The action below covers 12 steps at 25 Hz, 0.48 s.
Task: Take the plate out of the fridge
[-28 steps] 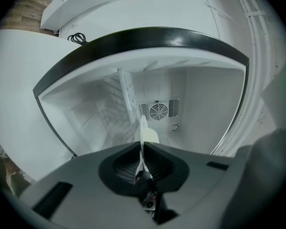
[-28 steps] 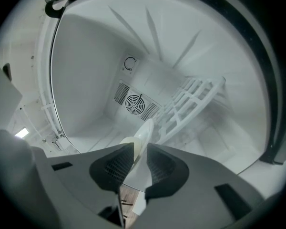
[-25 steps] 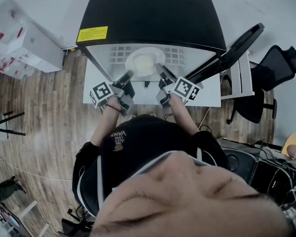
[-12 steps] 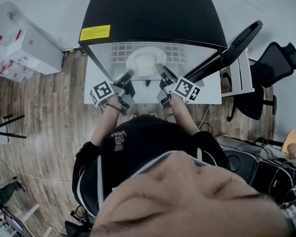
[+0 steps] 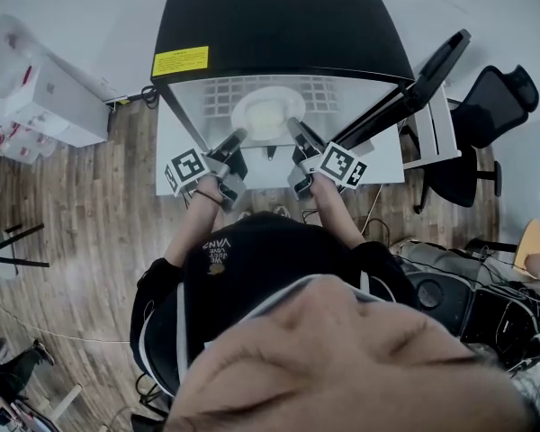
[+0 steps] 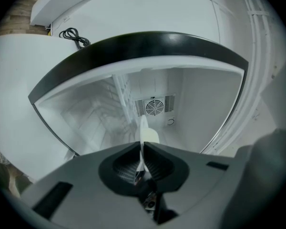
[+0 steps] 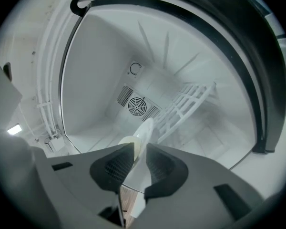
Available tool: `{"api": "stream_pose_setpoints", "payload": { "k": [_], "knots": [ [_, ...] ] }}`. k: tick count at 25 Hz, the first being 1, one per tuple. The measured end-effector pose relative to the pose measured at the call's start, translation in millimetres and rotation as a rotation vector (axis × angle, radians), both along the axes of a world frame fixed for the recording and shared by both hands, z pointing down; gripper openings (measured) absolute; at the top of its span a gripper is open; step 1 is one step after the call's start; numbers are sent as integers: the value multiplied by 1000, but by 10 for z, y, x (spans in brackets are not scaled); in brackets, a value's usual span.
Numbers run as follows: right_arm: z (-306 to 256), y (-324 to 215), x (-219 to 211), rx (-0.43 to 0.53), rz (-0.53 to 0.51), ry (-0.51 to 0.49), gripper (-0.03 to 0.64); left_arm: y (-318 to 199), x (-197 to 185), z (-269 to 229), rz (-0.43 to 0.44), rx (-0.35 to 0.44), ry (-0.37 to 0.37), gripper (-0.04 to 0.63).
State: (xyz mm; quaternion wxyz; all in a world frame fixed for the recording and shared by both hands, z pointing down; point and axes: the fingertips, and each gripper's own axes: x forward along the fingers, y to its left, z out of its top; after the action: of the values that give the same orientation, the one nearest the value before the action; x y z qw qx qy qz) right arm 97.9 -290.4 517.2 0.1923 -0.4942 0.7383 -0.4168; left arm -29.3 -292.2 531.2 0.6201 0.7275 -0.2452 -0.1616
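The round white plate [image 5: 265,113] lies just inside the open black-topped, white-lined fridge [image 5: 279,16], the left gripper [image 5: 237,138] and right gripper [image 5: 294,130] each clamped on opposite thin rim edges; uneven withdrawal would likely tilt it or let it slip.

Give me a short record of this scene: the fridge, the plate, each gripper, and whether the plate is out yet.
fridge: door swung open, white inside
plate: white, inside the fridge over the wire shelf, not yet out
left gripper: jaws shut on the plate's rim
right gripper: jaws shut on the opposite rim
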Motion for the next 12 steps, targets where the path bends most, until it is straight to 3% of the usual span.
{"api": "stream_pose_setpoints", "payload": {
  "k": [12],
  "knots": [
    [-4,150,-82,10,60,-3,86,60,-81,-15,64,13,4,35]
  ]
}}
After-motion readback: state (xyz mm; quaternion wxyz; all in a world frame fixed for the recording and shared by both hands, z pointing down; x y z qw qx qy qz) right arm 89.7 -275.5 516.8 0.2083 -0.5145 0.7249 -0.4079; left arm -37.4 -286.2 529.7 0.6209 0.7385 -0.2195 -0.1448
